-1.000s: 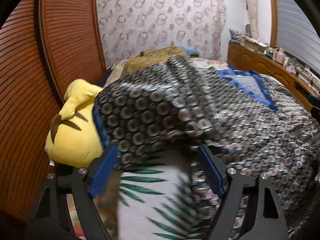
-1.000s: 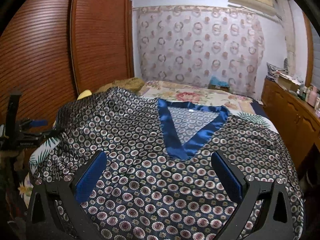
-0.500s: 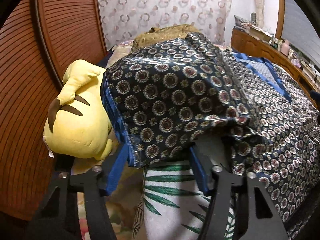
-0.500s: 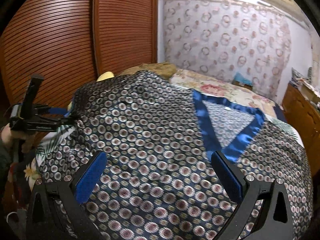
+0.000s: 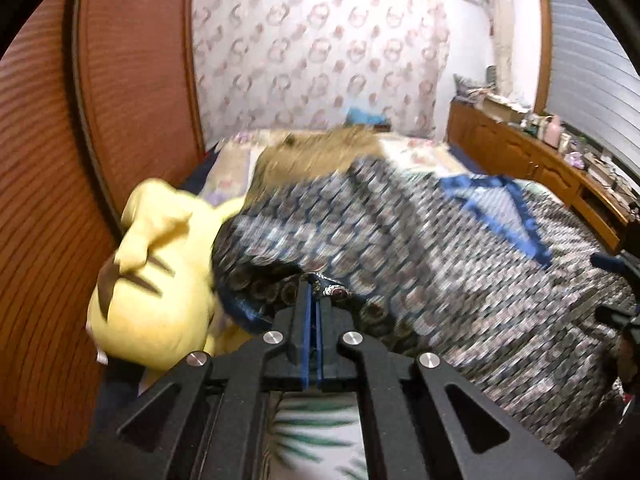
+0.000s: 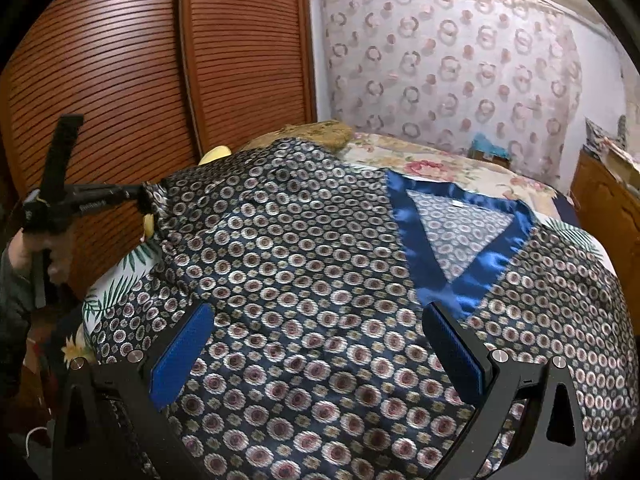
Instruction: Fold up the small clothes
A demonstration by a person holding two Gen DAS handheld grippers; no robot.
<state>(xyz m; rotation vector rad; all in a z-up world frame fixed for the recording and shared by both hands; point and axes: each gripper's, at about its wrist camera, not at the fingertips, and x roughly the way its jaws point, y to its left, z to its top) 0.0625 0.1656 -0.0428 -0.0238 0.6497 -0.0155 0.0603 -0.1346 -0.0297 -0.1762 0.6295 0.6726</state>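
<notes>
The shirt [image 6: 320, 272] lies spread on the bed [image 6: 452, 168], its neckline [image 6: 460, 232] toward 1 o'clock. The plush toy [image 5: 152, 280] sits at 9 o'clock beside the shirt's edge. The wardrobe doors [image 6: 160, 80] stand at 10 o'clock, the curtain [image 6: 440, 64] behind at 12, the sideboard [image 5: 540, 164] at 3.

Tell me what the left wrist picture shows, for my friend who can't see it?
The left tool is shut on the edge of a patterned top with blue trim, spread over a bed. A yellow plush toy lies just left of it, by a brown slatted door.
</notes>
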